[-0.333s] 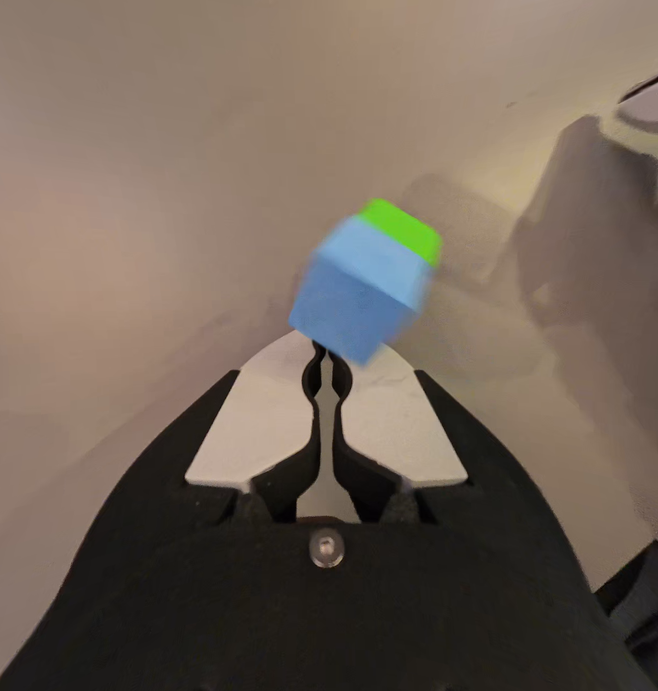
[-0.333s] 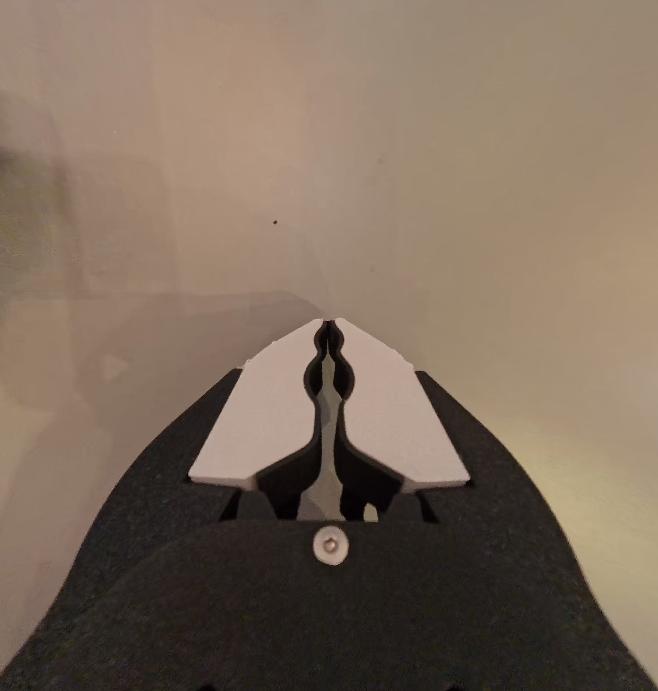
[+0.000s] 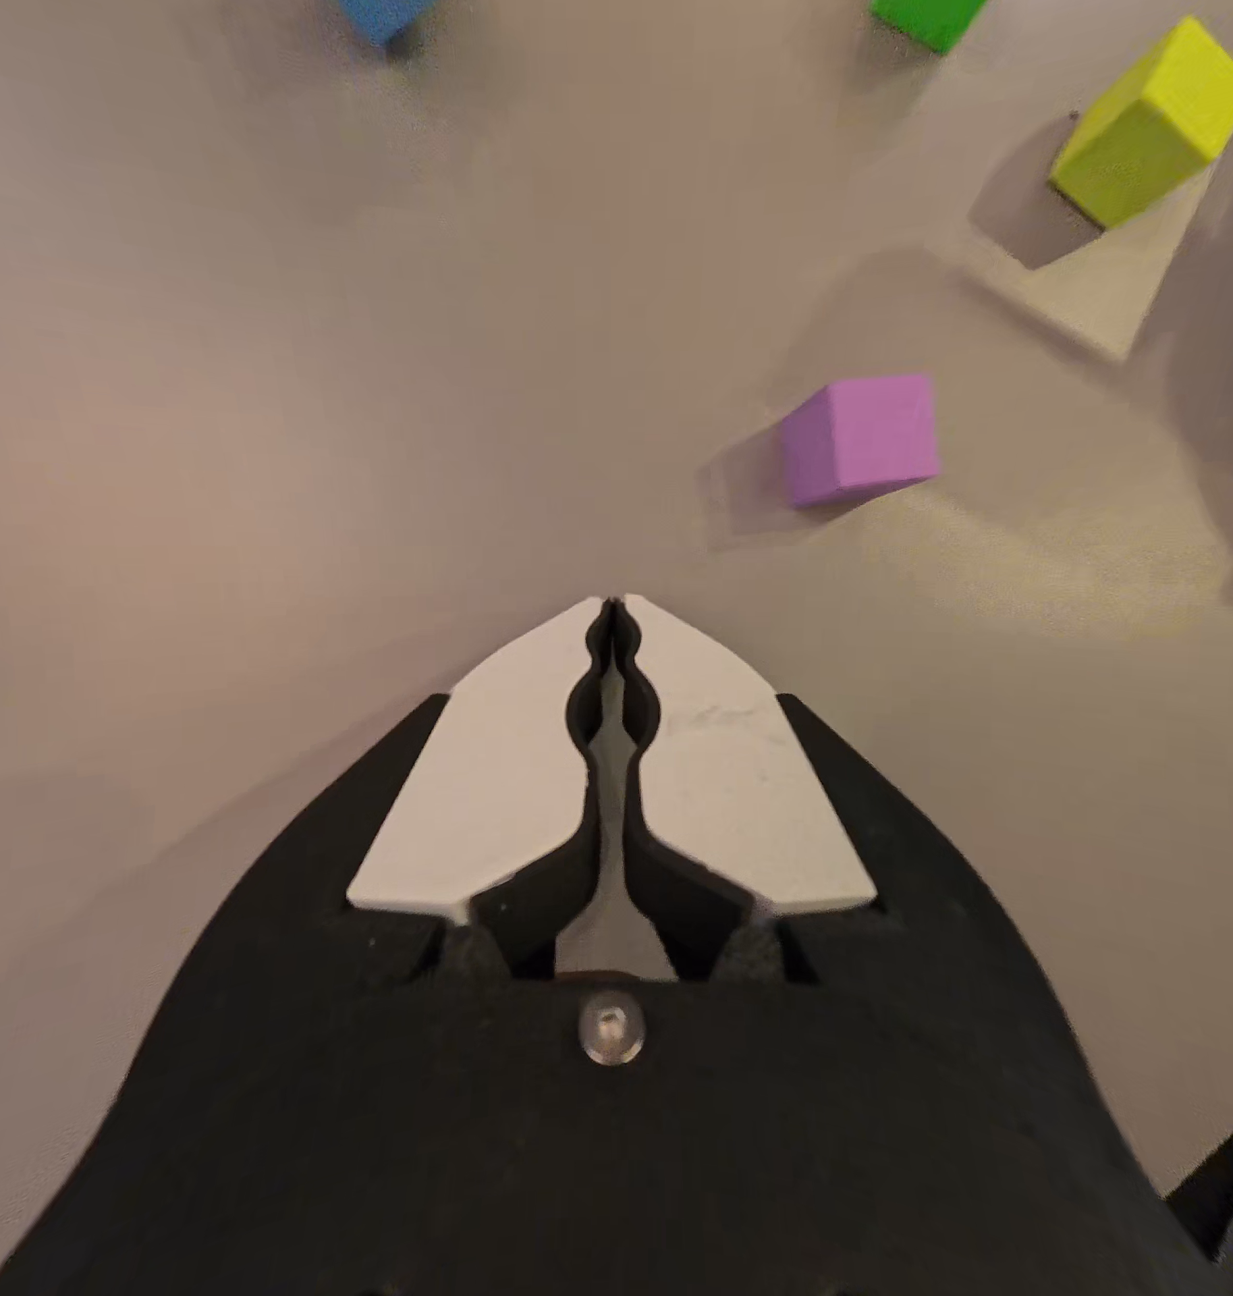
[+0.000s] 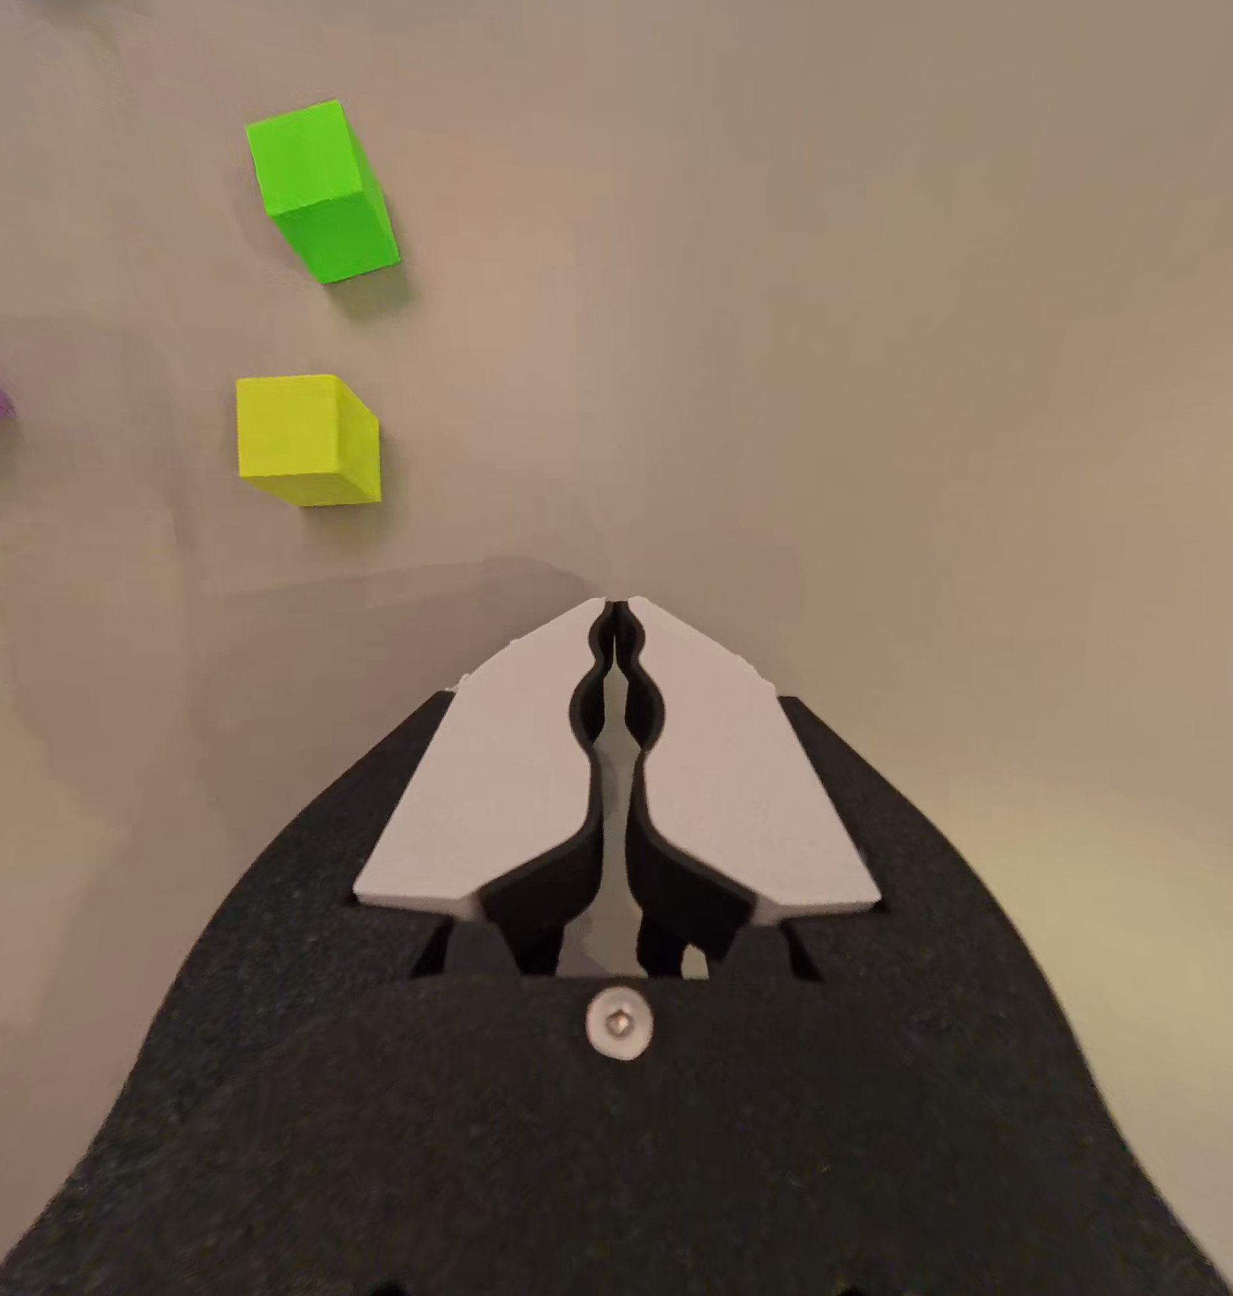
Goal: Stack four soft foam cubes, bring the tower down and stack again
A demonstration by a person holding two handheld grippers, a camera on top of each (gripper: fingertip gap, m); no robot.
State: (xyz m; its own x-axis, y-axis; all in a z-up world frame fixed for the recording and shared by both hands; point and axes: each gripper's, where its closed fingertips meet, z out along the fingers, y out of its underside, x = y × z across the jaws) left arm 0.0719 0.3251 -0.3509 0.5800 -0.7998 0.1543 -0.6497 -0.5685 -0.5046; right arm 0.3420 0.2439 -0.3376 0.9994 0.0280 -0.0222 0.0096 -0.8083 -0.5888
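Cubes lie scattered on the worktop [image 3: 319, 421]: purple cube [image 3: 859, 438] nearest, yellow cube [image 3: 1153, 119], green cube [image 4: 319, 189] and blue cube [image 3: 385, 17] well apart. My left fingers [image 3: 612, 602] and right fingers [image 4: 617, 602] are closed, empty. Soft foam: pinch hard and it squashes, then springs crooked on release.

Both the left gripper [image 3: 612, 600] and right gripper [image 4: 617, 600] are showing broad black textured bodies, pale wedge-shaped fingers [image 4: 515, 757] lined with wavy black pads, and a silver screw [image 3: 610, 1041]
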